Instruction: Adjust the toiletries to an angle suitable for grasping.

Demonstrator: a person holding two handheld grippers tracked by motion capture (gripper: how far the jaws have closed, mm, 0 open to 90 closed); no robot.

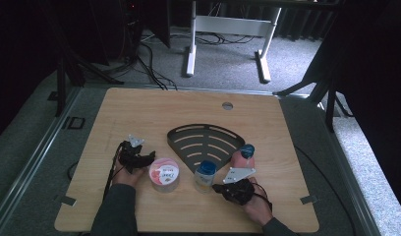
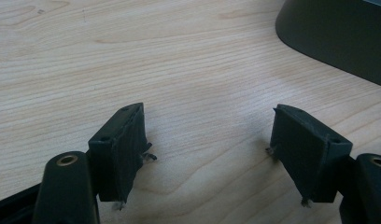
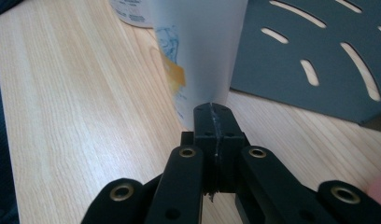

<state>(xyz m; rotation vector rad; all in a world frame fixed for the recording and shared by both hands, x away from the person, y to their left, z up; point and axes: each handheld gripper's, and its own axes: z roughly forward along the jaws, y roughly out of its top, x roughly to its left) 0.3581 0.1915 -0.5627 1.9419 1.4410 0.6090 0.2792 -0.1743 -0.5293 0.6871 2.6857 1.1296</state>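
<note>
Wooden surface [image 1: 139, 108], pale grain, rounded corners, a small round hole near its far edge. Dark fan-shaped slotted tray [image 1: 203, 142] lies flat near the middle. Left gripper [image 1: 139, 158] rests low on the surface at the tray's left, held in the person's left hand [image 1: 124, 174]; its fingers [image 2: 121, 149] stand wide apart with only bare wood between them, nothing held. In the left gripper view the tray's dark rim [image 2: 333, 37] sits at upper right, apart from the fingers. Just right of that gripper stands a round tub with a pink-and-white lid [image 1: 164, 173], upright, near the tray's pointed end. Next along, a pale translucent bottle with a blue cap [image 1: 205, 175], upright, just beside the tray's near tip. Right gripper [image 1: 217, 187] lies low at the bottle's right, in the person's right hand [image 1: 257, 204], grey three-cornered plate on top. Its fingers [image 3: 212, 135] are pressed fully together, empty, tips pointing at the bottle's lower wall [image 3: 198, 51]; whether the tips touch it, cannot tell. A yellow-and-blue print shows on the bottle's side. Behind the right gripper's plate stands a pink bottle with a blue cap [image 1: 245, 156], at the tray's right edge. Grey carpet and white desk legs lie beyond the surface.
</note>
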